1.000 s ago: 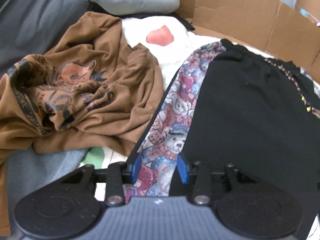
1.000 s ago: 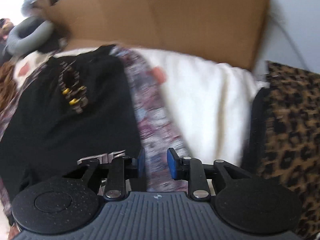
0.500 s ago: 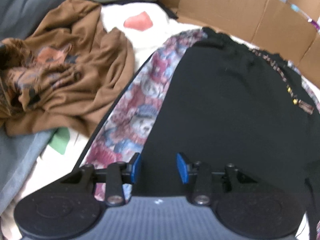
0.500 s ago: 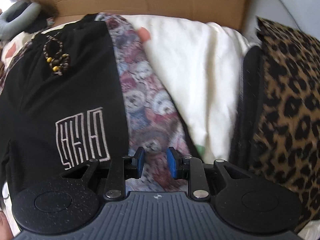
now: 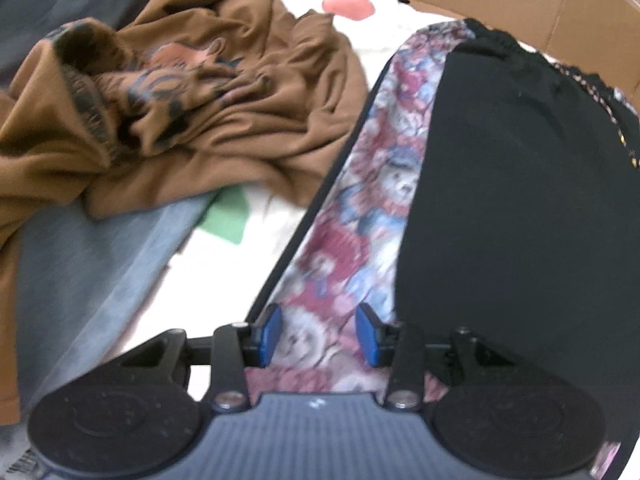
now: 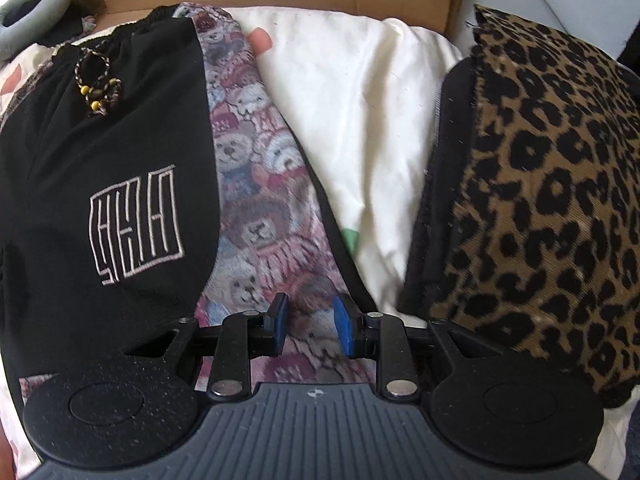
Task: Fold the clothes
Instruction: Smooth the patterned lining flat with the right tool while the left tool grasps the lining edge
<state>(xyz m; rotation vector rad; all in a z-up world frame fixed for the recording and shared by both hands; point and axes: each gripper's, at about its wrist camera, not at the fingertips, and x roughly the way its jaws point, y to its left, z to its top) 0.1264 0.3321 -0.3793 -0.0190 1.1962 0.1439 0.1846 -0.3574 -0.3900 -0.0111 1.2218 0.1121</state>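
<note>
My left jaws [image 5: 318,334] and right jaws [image 6: 308,324] hang open over the teddy-bear-print side panels of the black trousers [image 6: 120,140] lying mid-frame on the cream bedding [image 6: 360,100] — pinching one layer would skew the fold.

Black trousers [image 6: 100,152] are showing teddy-bear-print side panels [image 6: 256,216] in red, blue and grey ahead of the right gripper [image 6: 309,322]; a leopard-print cushion [image 6: 552,184] is lying to its right, and a brown shirt [image 5: 192,92] is lying left of the left gripper [image 5: 318,334].
</note>
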